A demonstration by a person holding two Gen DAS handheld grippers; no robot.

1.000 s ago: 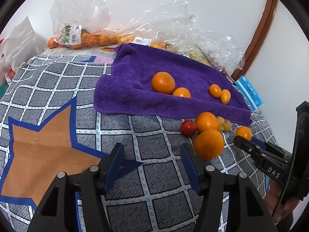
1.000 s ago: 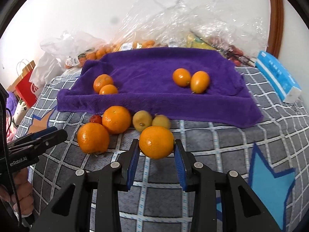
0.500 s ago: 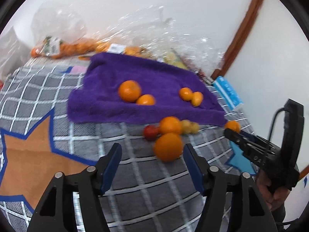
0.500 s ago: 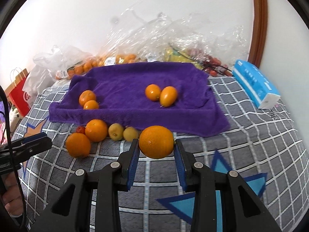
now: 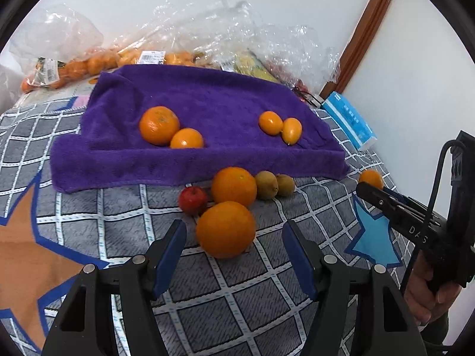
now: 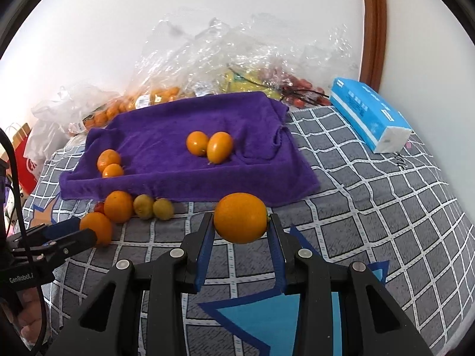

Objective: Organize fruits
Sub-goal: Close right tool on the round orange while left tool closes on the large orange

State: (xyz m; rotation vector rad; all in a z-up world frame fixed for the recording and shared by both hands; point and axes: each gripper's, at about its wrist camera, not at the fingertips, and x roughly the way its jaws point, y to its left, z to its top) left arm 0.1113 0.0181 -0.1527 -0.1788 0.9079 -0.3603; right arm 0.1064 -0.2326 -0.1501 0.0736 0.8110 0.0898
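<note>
Your right gripper [image 6: 241, 237] pinches an orange [image 6: 240, 218] clear of the checked bedspread [image 6: 386, 207], seemingly bound for the purple towel [image 6: 166, 136] where sorted fruit sits in pairs — while your left gripper [image 5: 234, 246], spread wide, frames another orange [image 5: 225, 230] for pickup.

- An orange [image 6: 240, 218] is clamped between the right gripper [image 6: 241, 231] pads, near the purple towel [image 6: 166, 136].
- Two kumquats [image 6: 209, 146] are seen on the towel.

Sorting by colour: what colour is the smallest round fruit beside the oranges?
Red, clearest in the left wrist view.
</note>
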